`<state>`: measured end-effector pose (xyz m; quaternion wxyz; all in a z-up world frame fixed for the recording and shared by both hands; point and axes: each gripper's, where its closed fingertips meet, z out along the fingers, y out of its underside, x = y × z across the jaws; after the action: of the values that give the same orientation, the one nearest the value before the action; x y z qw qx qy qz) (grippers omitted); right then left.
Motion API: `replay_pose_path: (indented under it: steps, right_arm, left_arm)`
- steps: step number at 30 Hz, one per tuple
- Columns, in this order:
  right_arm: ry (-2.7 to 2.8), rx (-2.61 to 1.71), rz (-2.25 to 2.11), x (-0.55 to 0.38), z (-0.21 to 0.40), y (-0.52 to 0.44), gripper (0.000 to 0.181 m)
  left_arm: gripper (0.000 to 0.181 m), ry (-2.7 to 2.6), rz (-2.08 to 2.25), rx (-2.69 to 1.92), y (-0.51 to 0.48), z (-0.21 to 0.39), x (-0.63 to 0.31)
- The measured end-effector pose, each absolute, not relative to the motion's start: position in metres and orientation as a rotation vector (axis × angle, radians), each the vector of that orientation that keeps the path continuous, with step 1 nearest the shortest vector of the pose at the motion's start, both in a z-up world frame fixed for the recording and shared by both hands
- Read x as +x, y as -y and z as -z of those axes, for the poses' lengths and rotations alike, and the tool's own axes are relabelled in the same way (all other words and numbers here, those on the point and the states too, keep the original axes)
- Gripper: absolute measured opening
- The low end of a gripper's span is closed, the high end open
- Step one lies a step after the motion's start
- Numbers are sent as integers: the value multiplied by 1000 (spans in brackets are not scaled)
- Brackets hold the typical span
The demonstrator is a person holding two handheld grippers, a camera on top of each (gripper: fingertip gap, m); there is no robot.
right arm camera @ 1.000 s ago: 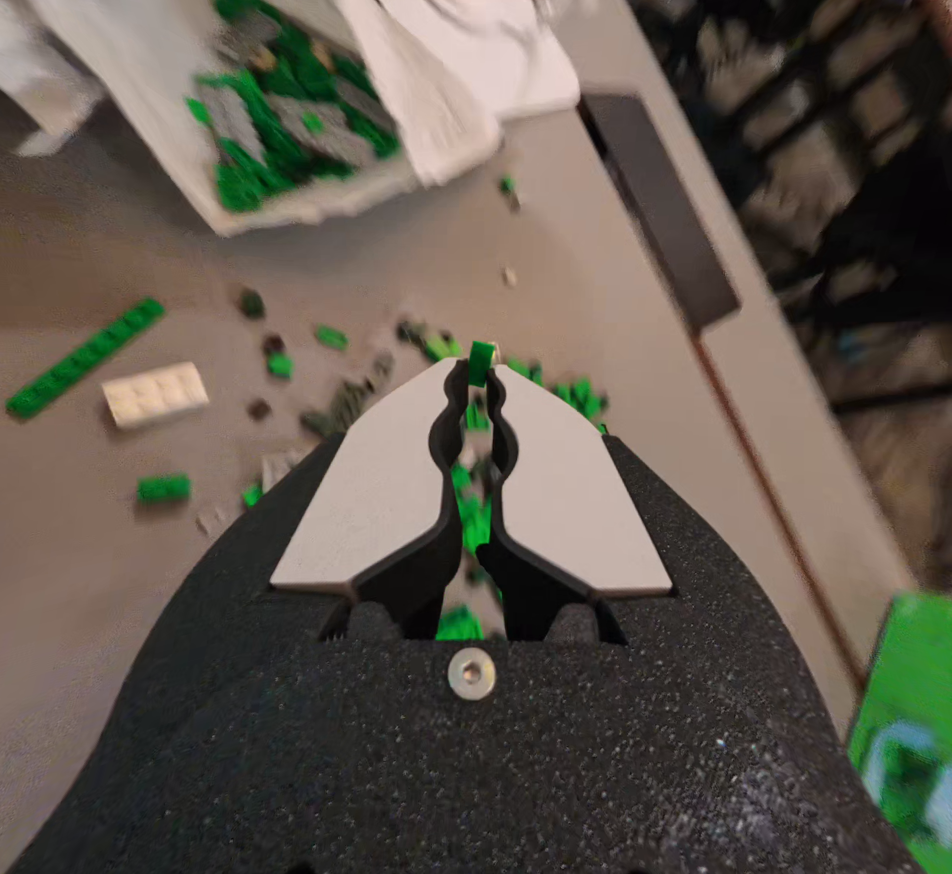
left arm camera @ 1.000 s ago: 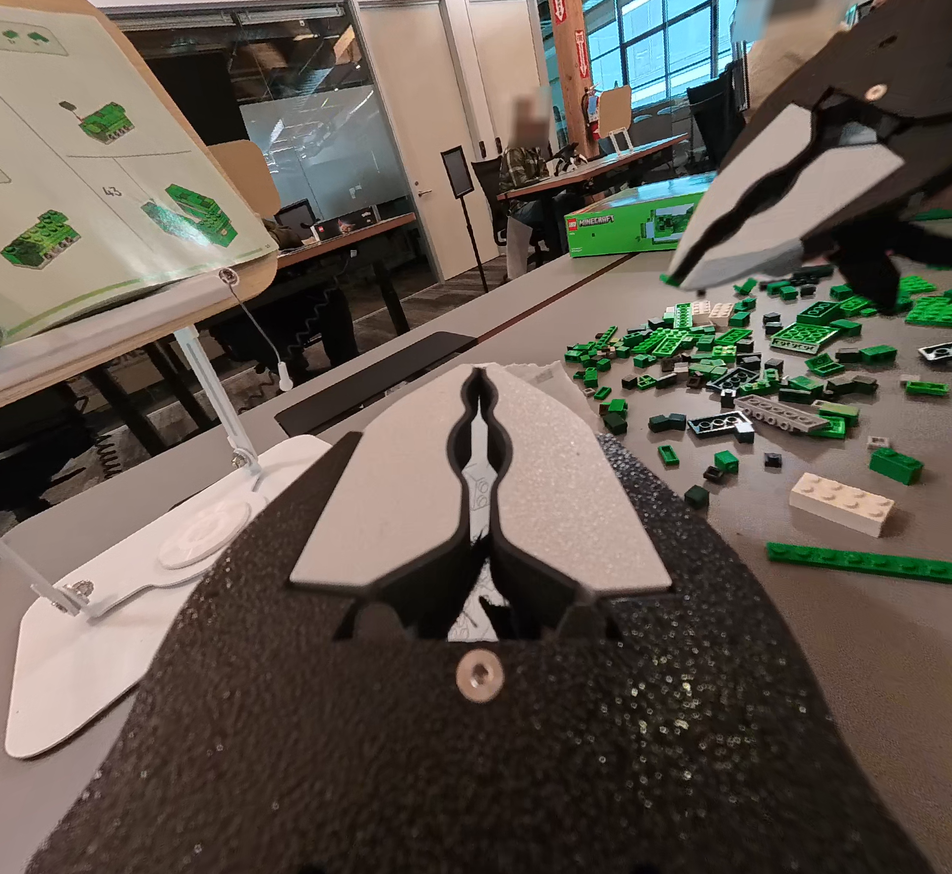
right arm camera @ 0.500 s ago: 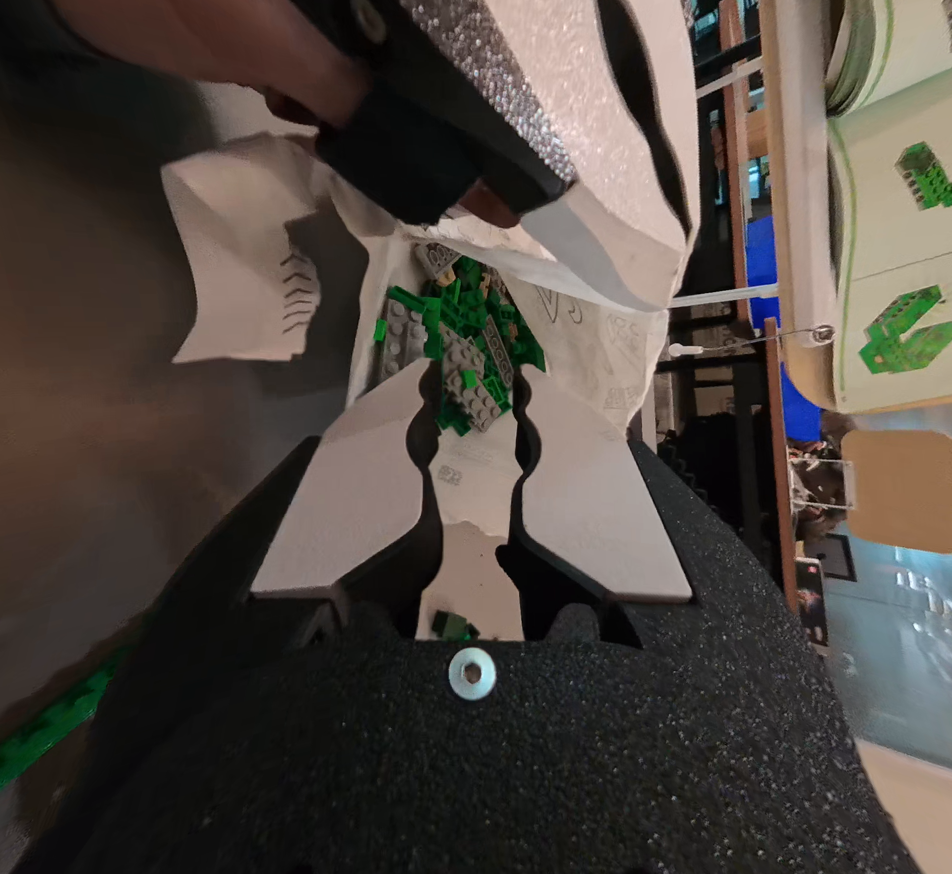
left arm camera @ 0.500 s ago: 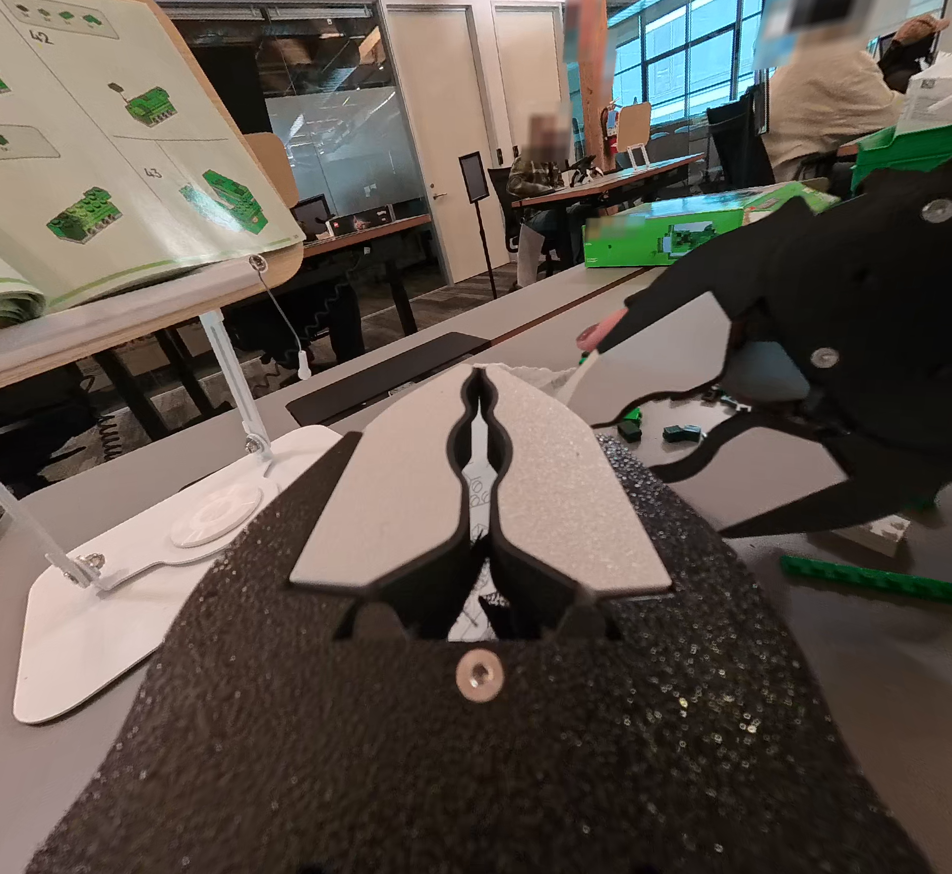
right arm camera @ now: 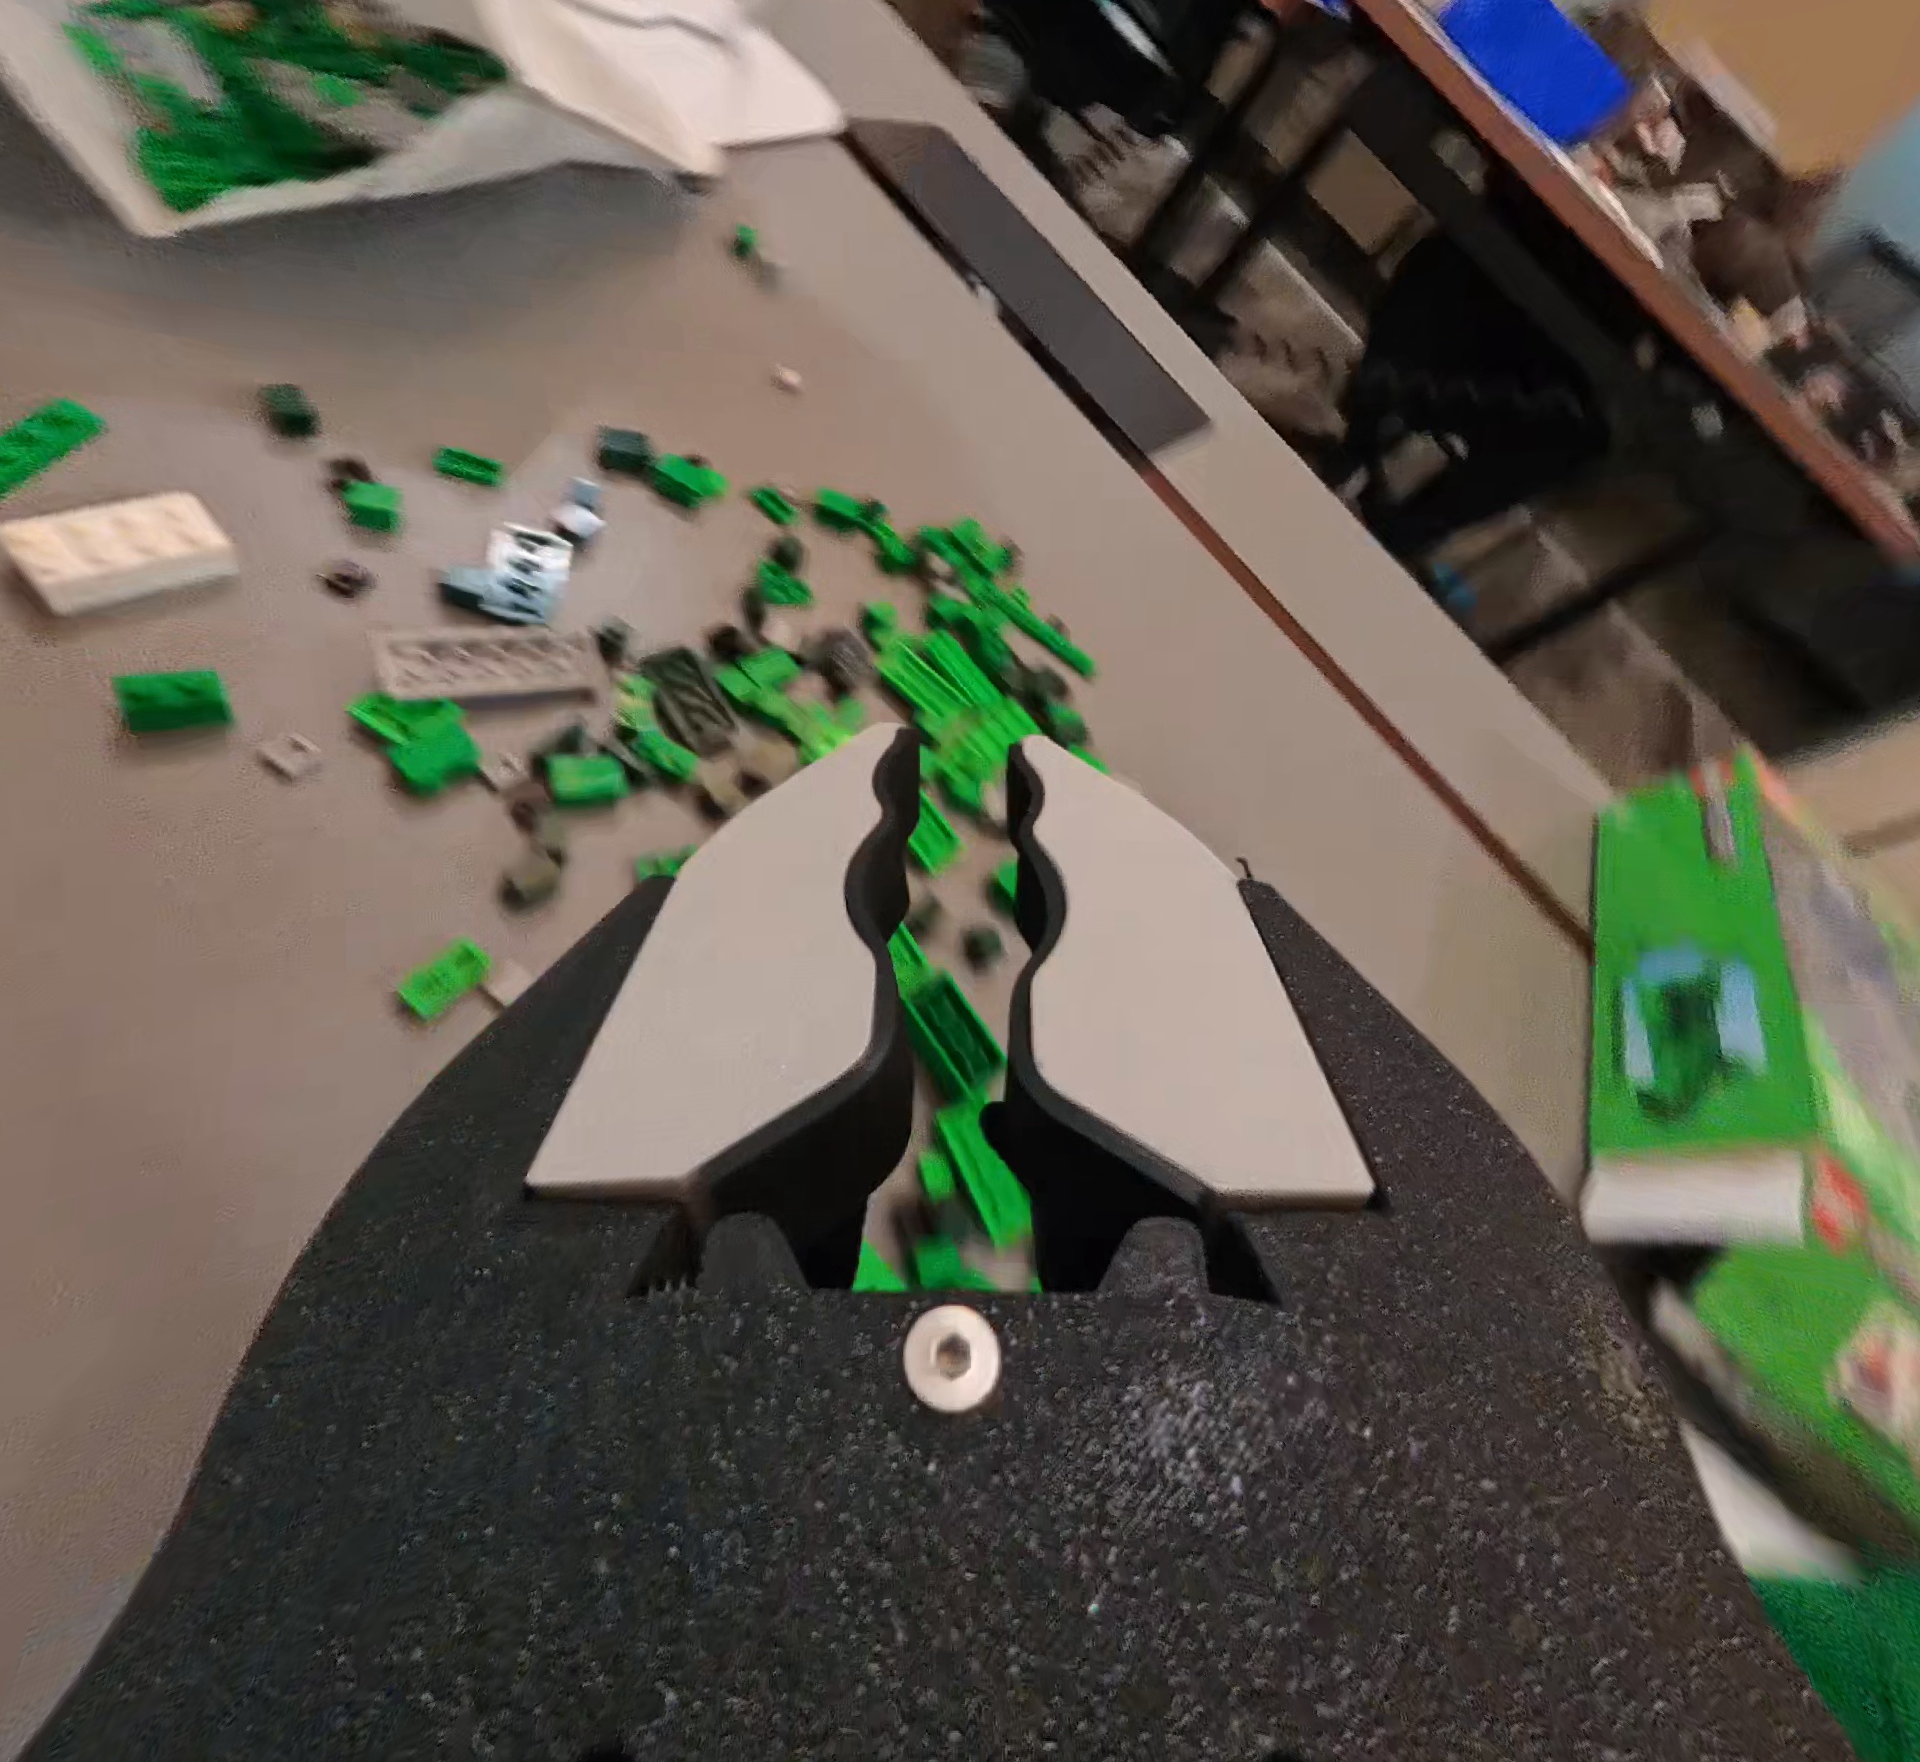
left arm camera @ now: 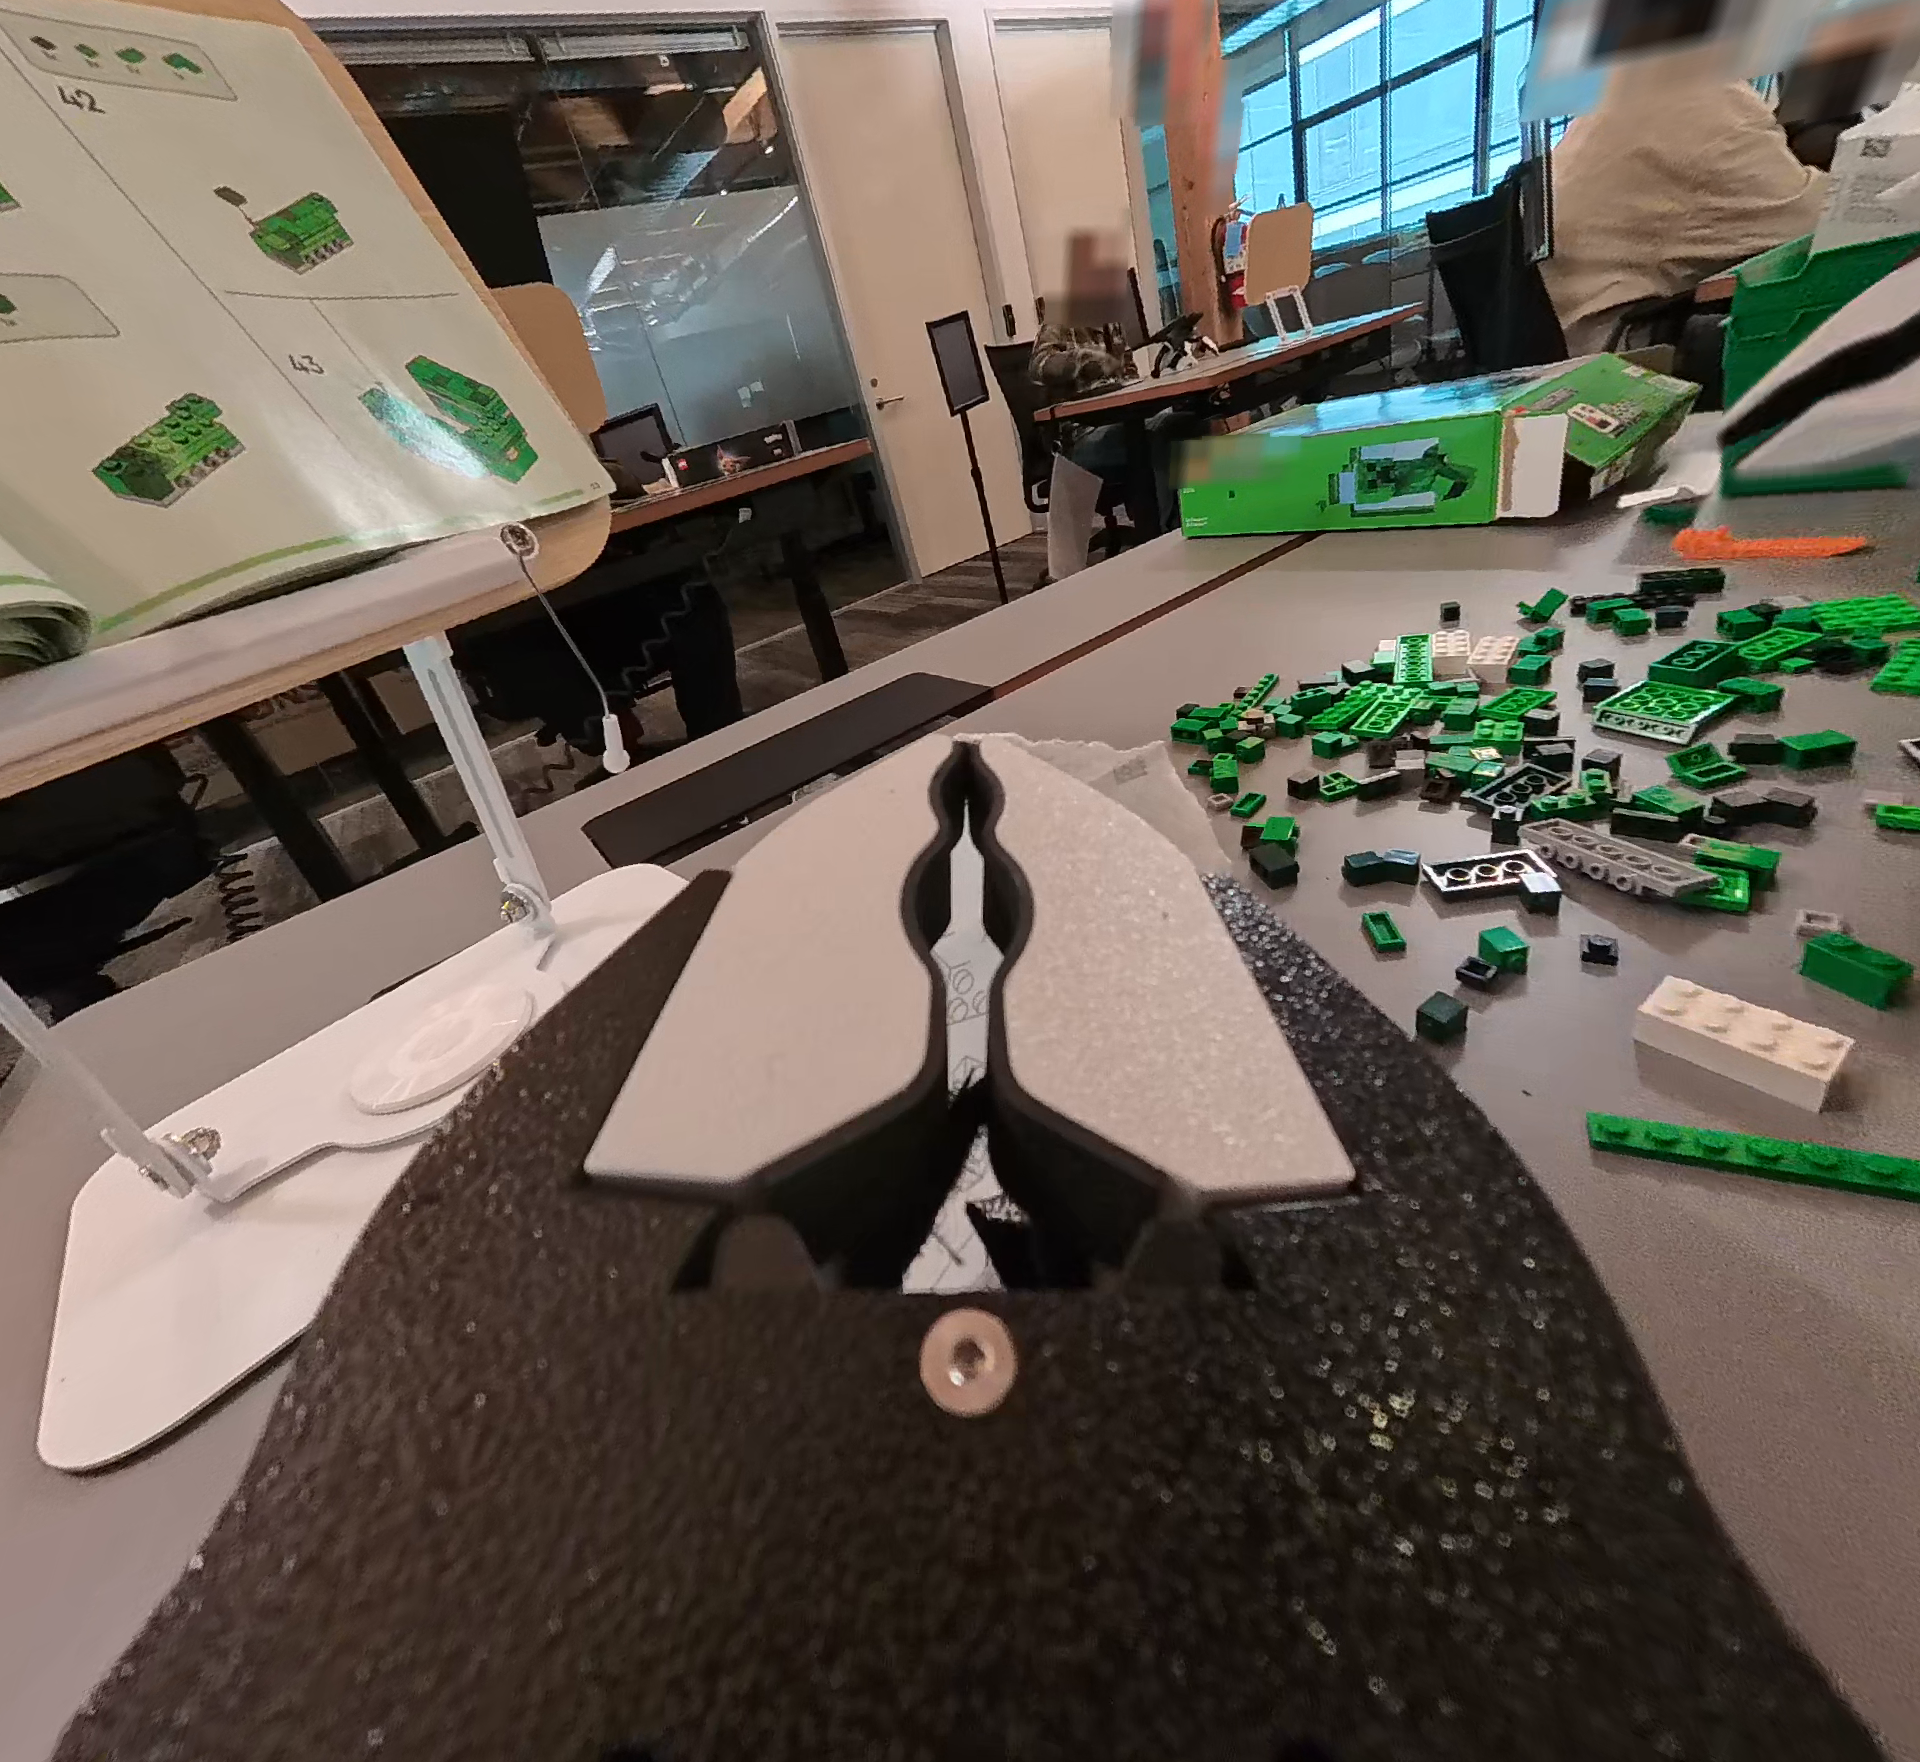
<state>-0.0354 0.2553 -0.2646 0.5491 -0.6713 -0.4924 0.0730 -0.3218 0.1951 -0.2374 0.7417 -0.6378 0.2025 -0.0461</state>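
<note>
My left gripper [left arm camera: 971, 762] is pinched on the torn white paper bag [left arm camera: 1127, 782], low over the grey table [left arm camera: 1662, 1400]; one white instruction-booklet stand [left arm camera: 218, 1224] sits just left. My right gripper [right arm camera: 961, 756] has its jaws apart, empty, above the scattered green bricks [right arm camera: 935, 673]. Around: one white 2x4 brick [left arm camera: 1743, 1056], one long green plate [left arm camera: 1756, 1157], one green cardboard box [left arm camera: 1434, 471].
</note>
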Motion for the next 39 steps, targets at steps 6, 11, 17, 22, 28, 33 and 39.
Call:
replay_pose_path:
  steps: [6, 11, 17, 22, 28, 33, 39]
  right_arm:
    - [1135, -1846, -241, 38, 288, -273, 11]
    - [1421, -1890, -266, 22, 315, -298, 13]
    - [1727, -1914, -238, 7, 345, -326, 20]
    - [1903, -1924, -241, 7, 356, -326, 21]
    - [1958, -1945, -309, 6, 341, -328, 13]
    - [2094, -1945, -190, 1, 358, -340, 16]
    - [2150, -1996, -176, 1, 362, -338, 15]
  left_arm:
    - [0, -474, 102, -1399, -195, 240, -317]
    - [0, -489, 101, -1400, -195, 242, -315]
    - [0, -498, 100, -1398, -195, 242, -315]
    - [0, -501, 105, -1397, -195, 242, -315]
    - [0, -509, 116, -1399, -195, 243, -313]
    - [0, -516, 119, -1400, -195, 244, -312]
    - [0, -516, 124, -1401, -195, 244, -312]
